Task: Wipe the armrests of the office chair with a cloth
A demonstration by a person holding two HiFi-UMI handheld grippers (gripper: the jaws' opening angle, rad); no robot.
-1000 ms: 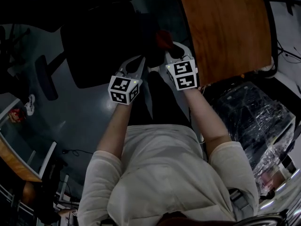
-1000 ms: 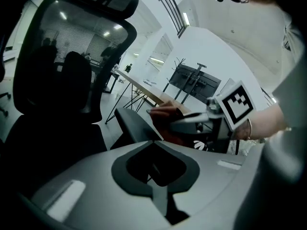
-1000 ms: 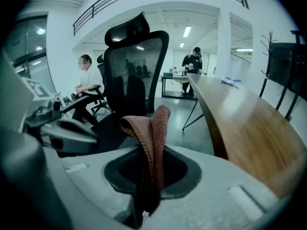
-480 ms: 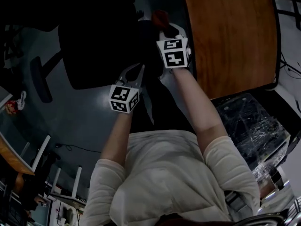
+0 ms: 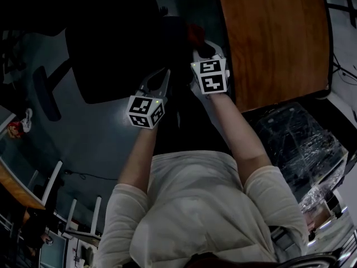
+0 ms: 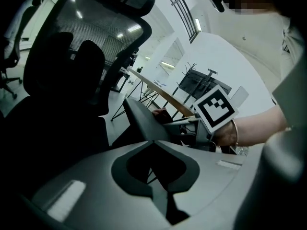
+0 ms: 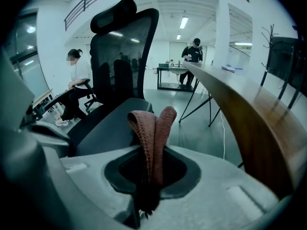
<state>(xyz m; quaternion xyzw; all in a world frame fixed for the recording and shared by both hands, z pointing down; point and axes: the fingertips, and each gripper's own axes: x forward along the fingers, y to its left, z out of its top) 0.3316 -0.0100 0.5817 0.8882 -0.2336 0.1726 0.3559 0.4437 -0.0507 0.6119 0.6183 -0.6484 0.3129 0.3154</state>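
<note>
The black office chair (image 5: 111, 49) stands at the upper left of the head view, its mesh back (image 7: 124, 51) tall in the right gripper view. My right gripper (image 5: 202, 44) is shut on a folded reddish cloth (image 7: 153, 133), whose loose end (image 5: 195, 33) lies at the chair's right armrest (image 6: 142, 121). In the left gripper view the cloth (image 6: 160, 113) touches the far end of that grey pad. My left gripper (image 5: 164, 74) hangs shut and holds nothing, just left of the right one and beside the armrest. The chair's other armrest (image 5: 46, 92) sticks out at the left.
A long wooden desk (image 5: 273, 38) runs close along the right, on thin black legs (image 7: 201, 104). A plastic-wrapped bundle (image 5: 301, 144) sits on the floor below it. Far off, one person sits at a desk (image 7: 76, 73) and another stands (image 7: 194, 49).
My right gripper with the cloth slid forward along the armrest, then came part of the way back toward me. The left gripper stayed roughly in place.
</note>
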